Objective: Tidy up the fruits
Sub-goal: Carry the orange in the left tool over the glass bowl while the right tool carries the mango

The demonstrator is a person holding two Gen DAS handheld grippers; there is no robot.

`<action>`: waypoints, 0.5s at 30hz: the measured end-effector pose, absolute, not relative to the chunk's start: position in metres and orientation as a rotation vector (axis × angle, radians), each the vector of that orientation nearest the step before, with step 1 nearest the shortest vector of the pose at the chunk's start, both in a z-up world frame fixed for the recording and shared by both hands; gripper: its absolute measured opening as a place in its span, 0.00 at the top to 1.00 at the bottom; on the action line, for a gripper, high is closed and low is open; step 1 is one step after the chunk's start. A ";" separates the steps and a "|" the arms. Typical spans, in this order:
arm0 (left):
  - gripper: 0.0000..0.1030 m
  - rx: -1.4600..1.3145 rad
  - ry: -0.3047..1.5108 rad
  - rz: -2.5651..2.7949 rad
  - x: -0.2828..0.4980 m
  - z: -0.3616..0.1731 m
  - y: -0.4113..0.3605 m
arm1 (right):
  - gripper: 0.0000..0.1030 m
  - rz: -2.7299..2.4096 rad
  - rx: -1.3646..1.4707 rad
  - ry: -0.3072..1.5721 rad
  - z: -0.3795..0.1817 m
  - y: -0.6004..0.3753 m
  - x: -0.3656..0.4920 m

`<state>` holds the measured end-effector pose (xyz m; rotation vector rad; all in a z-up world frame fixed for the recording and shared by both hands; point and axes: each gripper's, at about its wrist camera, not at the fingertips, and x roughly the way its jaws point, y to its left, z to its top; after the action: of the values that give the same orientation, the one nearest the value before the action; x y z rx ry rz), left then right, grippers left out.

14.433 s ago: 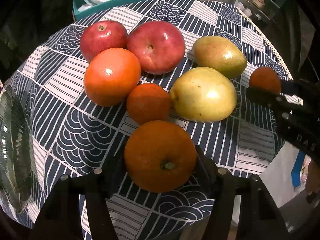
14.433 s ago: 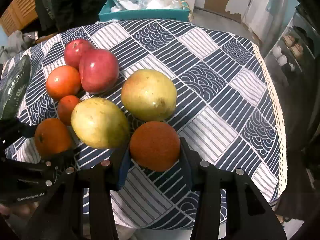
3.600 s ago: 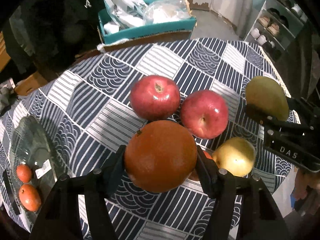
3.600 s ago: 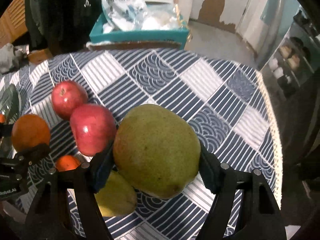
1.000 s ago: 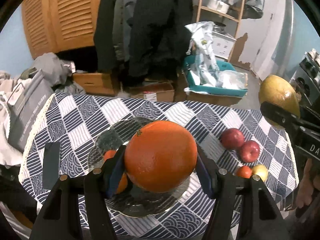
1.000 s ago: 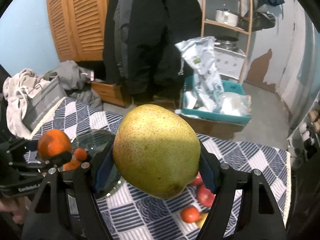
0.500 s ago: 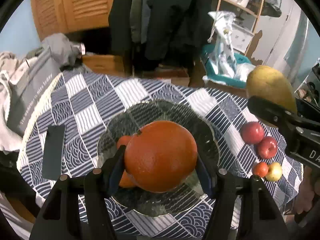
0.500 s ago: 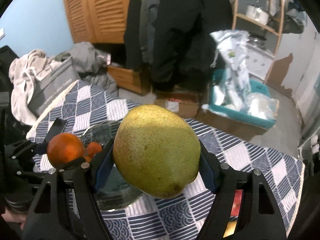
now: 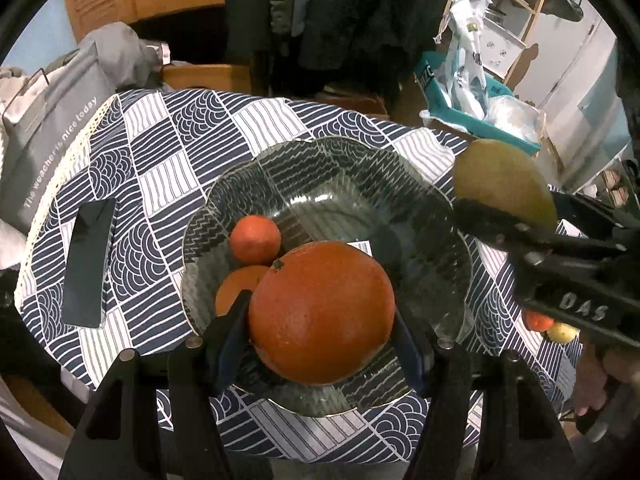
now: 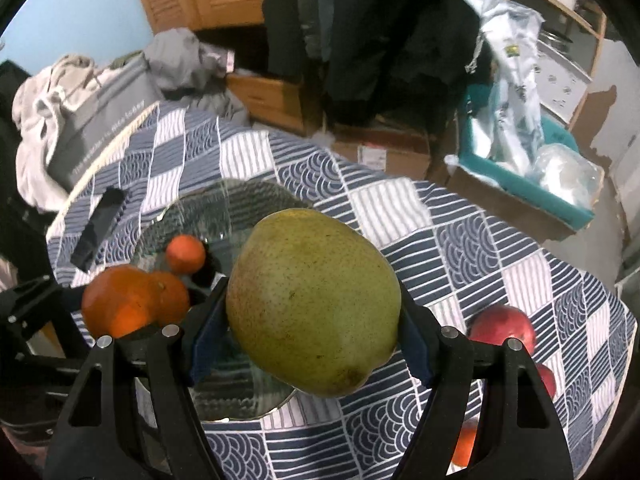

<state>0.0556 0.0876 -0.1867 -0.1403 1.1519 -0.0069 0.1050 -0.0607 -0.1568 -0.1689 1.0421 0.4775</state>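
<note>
My left gripper (image 9: 322, 320) is shut on a large orange (image 9: 320, 304), held above the near part of a ribbed glass plate (image 9: 360, 176). Two small oranges (image 9: 255, 239) (image 9: 234, 286) lie in the plate's left half. My right gripper (image 10: 314, 312) is shut on a big green-yellow pear (image 10: 314, 296), which hangs over the plate's right rim (image 10: 240, 200). In the left wrist view the pear (image 9: 500, 180) and the right gripper's fingers (image 9: 492, 224) enter from the right. The right wrist view shows the held orange (image 10: 116, 300) at the left.
A dark phone (image 9: 89, 268) lies left of the plate on the patterned tablecloth (image 9: 180, 152). Two red apples (image 10: 502, 328), a small orange (image 10: 464, 446) and a yellow pear (image 9: 562, 332) sit at the table's right end. A grey bag (image 9: 48, 132) and a teal box (image 9: 480, 120) stand beyond the table.
Both grippers have sunk toward the glass plate with their fruit, and the plate now looms larger. The pear has come over the plate's right rim. Grips unchanged.
</note>
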 end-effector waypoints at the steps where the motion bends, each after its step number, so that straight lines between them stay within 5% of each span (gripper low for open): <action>1: 0.35 -0.136 1.153 -0.009 0.056 -0.188 0.087 | 0.27 0.481 -0.179 1.047 -0.160 -0.059 0.105; 15: 0.35 -0.144 1.216 0.002 0.055 -0.209 0.089 | 0.27 0.492 -0.227 1.101 -0.183 -0.047 0.106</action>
<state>0.0554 0.0890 -0.2092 -0.1445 1.2158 0.0019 0.1059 -0.0468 -0.1832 -0.2274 1.1010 0.4919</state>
